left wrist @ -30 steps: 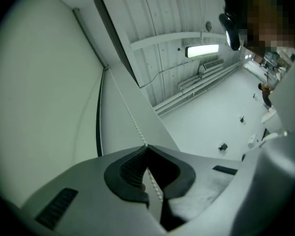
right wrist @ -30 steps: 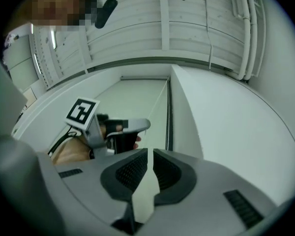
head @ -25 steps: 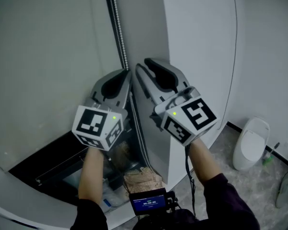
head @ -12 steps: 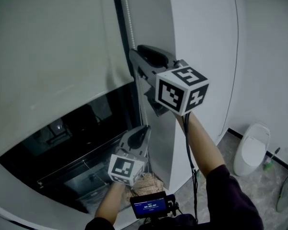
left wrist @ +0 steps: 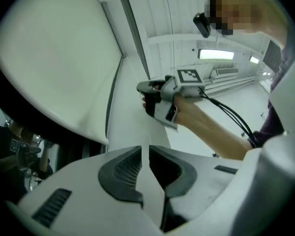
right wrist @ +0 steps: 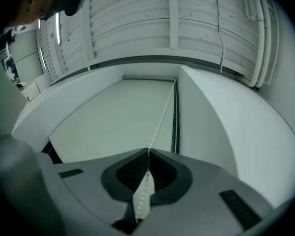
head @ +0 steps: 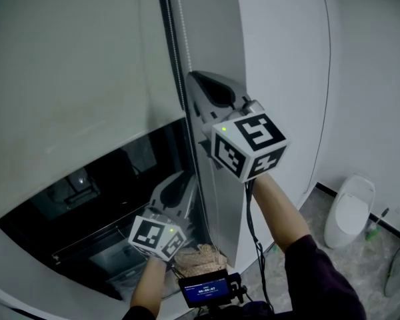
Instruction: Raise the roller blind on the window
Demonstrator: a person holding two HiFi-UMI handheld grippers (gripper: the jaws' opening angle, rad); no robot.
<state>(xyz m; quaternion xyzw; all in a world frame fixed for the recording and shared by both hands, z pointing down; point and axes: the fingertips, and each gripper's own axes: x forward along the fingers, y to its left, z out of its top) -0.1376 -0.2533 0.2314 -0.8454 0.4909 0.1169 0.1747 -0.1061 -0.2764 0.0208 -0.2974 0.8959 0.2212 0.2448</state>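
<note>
Overhead, the roller blind (head: 73, 79) fills the 10 o'clock part of the head view. Its bottom edge runs on a slant, with dark window glass (head: 87, 192) bare below it. The bead chain (head: 181, 52) hangs down the blind's right edge, beside the white wall panel (head: 280, 59).

Right gripper (right wrist: 148, 152): jaws closed on the bead chain. In its own view the beads pass between the tips and run up toward the top of the blind. In the head view it sits high on the chain, just right of the blind's lower corner.

Left gripper (left wrist: 148, 149): jaws closed, tips together. A thin pale line rises from where they meet, but no beads can be made out, so I cannot tell whether the chain is pinched. In the head view it sits at 7 o'clock from the right gripper, low against the window glass and close to the chain.

A white toilet (head: 350, 205) stands on the floor at 4 o'clock.
</note>
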